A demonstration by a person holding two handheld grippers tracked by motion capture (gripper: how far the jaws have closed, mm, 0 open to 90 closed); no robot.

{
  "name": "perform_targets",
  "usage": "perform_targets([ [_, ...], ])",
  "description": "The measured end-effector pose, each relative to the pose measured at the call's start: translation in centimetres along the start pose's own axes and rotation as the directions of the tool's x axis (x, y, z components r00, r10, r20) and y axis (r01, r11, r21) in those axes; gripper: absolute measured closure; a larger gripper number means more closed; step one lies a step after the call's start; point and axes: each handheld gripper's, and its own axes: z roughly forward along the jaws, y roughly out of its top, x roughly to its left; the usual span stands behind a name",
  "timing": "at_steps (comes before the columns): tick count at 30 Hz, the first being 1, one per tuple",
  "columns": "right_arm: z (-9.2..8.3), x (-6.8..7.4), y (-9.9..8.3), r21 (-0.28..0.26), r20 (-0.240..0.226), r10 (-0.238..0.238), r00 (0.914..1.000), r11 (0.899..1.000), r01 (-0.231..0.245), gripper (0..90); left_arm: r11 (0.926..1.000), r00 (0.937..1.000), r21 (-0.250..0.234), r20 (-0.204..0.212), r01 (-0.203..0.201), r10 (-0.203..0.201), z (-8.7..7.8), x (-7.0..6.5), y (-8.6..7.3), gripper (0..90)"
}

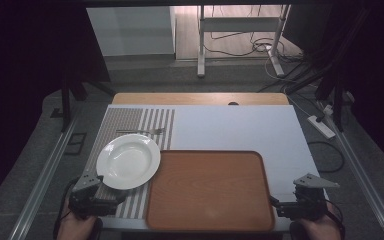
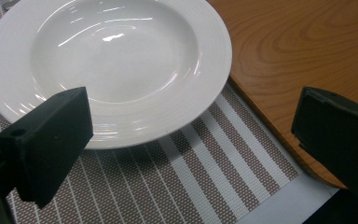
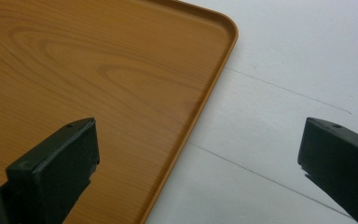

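A white deep plate (image 1: 128,161) (image 2: 107,65) rests on a striped placemat (image 1: 130,122) (image 2: 177,186) at the table's left. Beyond it on the mat lies a fork (image 1: 141,131). A wooden tray (image 1: 210,190) (image 2: 298,56) (image 3: 84,79) sits empty at the front middle, its left edge touching the mat. My left gripper (image 1: 91,192) (image 2: 191,135) is open at the front left, just short of the plate's near rim. My right gripper (image 1: 300,200) (image 3: 198,158) is open at the front right, its jaws straddling the tray's right edge.
The table top (image 1: 240,125) (image 3: 298,70) is white with a wooden strip at the back. Metal rails (image 1: 45,170) run along both sides. On the floor beyond stand a white frame (image 1: 240,30), cables and a power strip (image 1: 321,125).
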Motion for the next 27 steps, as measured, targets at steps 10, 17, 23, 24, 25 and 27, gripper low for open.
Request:
perform_targets([
  [10,-0.05,-0.04,-0.02,-0.007,-0.002,0.002,1.0000,1.000,-0.002,0.0,1.0000,1.0000,0.003,0.007,-0.001,0.001,-0.03,0.03,-0.01,0.0],
  [17,0.04,-0.07,0.04,-0.001,-0.005,0.002,1.0000,1.000,-0.002,0.0,0.9996,0.9999,0.026,0.001,0.014,-0.014,0.11,0.09,0.08,0.2],
  [23,0.11,-0.02,0.06,0.002,-0.005,-0.004,1.0000,1.000,0.004,0.0,0.9996,0.9998,0.028,0.022,0.002,-0.002,0.21,0.09,0.10,0.0],
  [24,0.12,-0.03,0.07,0.003,-0.005,-0.004,1.0000,1.000,0.004,0.0,0.9993,0.9996,0.035,0.027,-0.007,0.006,0.27,0.05,0.14,0.0],
  [25,0.12,-0.03,0.07,0.003,-0.005,-0.004,1.0000,1.000,0.004,0.0,0.9993,0.9996,0.035,0.027,-0.007,0.006,0.27,0.05,0.14,0.0],
  [27,0.12,-0.04,0.07,0.005,-0.006,-0.003,1.0000,1.000,0.003,0.0,0.9992,0.9997,0.039,0.025,-0.006,0.005,0.31,0.04,0.18,0.0],
])
